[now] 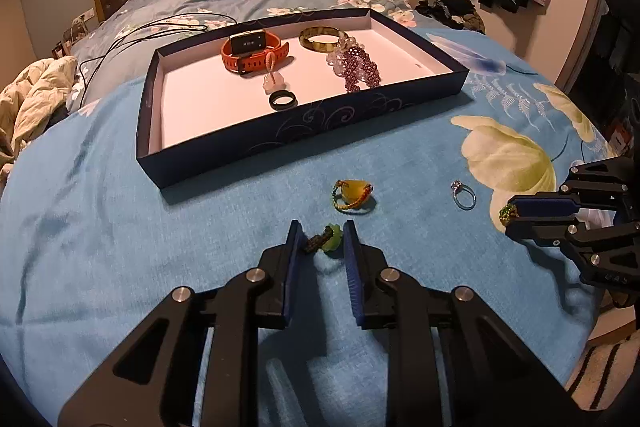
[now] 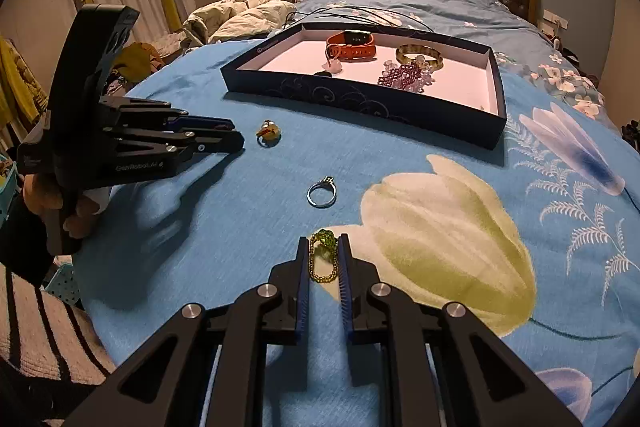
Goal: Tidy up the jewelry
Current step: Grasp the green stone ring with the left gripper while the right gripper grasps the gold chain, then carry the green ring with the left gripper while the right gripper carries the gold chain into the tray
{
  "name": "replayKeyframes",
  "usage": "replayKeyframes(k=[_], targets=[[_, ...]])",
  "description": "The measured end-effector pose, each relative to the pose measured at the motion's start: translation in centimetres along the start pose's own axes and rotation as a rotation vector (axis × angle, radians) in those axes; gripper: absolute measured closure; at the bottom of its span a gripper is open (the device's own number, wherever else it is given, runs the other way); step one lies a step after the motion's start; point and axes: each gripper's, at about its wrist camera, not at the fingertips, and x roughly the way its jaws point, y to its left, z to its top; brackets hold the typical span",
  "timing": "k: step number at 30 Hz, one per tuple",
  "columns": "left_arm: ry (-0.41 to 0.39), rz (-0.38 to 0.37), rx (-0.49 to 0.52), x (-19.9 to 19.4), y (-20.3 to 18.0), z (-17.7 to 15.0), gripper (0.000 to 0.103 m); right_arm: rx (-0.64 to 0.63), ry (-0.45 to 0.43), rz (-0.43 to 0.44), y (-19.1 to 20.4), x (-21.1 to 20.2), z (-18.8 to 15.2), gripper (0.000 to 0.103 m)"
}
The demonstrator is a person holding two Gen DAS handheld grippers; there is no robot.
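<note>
Left wrist view: left gripper (image 1: 320, 239) fingers apart around a green pendant (image 1: 333, 238) on the bed (image 1: 120, 227), navy tray (image 1: 304, 125) at 12 o'clock (bracelets inside), right wrist view: right gripper (image 2: 325, 255) fingers clamped on a green beaded ring (image 2: 323, 255), silver ring (image 2: 321, 191) at 12 o'clock.

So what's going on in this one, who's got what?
A person with a gripper in each hand is sorting jewelry on a bed into a dark blue tray. The tray already holds an orange watch, a bangle, purple beads and a black ring. The left gripper brackets a green charm, not visibly clamped. The right gripper looks closed on a green beaded ring. A silver ring and a yellow pendant lie loose on the blue cover.
</note>
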Motion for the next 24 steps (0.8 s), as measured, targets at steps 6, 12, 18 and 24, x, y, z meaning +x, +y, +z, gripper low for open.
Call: replayKeyframes(k=[6,12,18,24], targets=[[-0.009,-0.002,-0.017,-0.4,0.0,-0.2,0.085,0.023,-0.021,0.014,-0.4,-0.3,0.3,0.091],[-0.022,-0.01,-0.027,-1.0,-0.1,-0.4,0.087,0.035,-0.045,0.021,-0.8,-0.6,1.0,0.091],[-0.05,-0.018,-0.037,-1.9,0.0,0.0,0.087,0.037,-0.074,0.023,-0.9,-0.9,1.7,0.091],[-0.075,-0.021,-0.043,-2.8,0.0,0.2,0.087,0.032,-0.095,0.025,-0.9,-1.1,2.4,0.091]])
